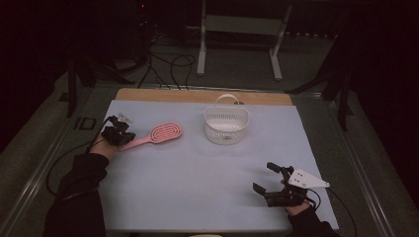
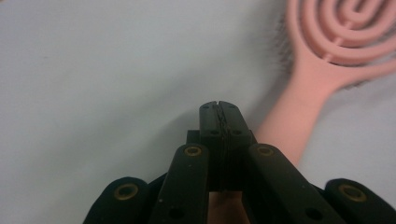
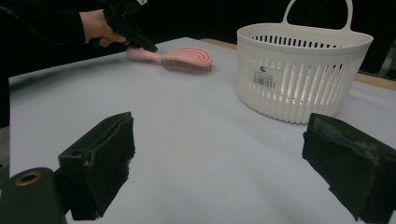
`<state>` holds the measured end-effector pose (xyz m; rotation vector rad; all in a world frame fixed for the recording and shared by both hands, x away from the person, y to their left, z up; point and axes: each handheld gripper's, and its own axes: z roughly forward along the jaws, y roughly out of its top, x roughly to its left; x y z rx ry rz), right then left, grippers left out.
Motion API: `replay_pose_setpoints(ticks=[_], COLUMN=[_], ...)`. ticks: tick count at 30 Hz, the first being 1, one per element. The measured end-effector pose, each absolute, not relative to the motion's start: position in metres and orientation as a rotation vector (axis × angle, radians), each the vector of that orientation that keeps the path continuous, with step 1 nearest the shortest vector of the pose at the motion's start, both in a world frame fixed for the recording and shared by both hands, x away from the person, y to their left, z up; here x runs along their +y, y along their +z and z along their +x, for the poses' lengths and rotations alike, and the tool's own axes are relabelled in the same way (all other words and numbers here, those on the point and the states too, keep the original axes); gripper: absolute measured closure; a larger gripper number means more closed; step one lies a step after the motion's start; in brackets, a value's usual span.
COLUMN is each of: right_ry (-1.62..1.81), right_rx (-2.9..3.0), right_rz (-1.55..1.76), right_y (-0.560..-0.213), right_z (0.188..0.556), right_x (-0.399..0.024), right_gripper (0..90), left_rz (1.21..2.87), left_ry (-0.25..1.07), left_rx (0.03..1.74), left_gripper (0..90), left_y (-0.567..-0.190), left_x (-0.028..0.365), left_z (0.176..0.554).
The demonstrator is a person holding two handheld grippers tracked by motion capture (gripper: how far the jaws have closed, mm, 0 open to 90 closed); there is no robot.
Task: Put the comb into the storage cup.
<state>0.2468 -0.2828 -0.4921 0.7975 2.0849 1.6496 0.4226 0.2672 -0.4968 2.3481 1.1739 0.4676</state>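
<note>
Across the middle of the high view we see a pale blue-grey cloth covering the table, with a strip of bare wood along its far edge. Around it the room is dark: a grey floor, black cables snaking at upper centre, and the legs of a white metal stand behind the table. At the left of the frame our left gripper sits at the handle end of a pink hairbrush, which lies flat on the cloth with its head toward the centre. From the left gripper view we find its jaws pressed together with nothing between them, their tips just beside the brush handle; whether they touch it we cannot tell. Right of the brush, in the upper middle, stands a white slotted basket, upright, its handle raised. At lower right our right gripper rests low over the cloth, jaws spread wide and empty, well apart from brush and basket.
</note>
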Motion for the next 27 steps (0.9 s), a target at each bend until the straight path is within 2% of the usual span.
replay_pose_setpoints(ticks=[27], right_ry=[1.638], right_rx=[2.078], right_rz=[0.807], right_y=[-0.491], right_z=[0.246], right_x=[-0.282], right_gripper=[9.0], left_rz=[2.395], left_ry=[0.378], left_rx=[1.146], left_gripper=[90.0], left_y=[-0.492], left_x=[0.262], left_z=[0.397])
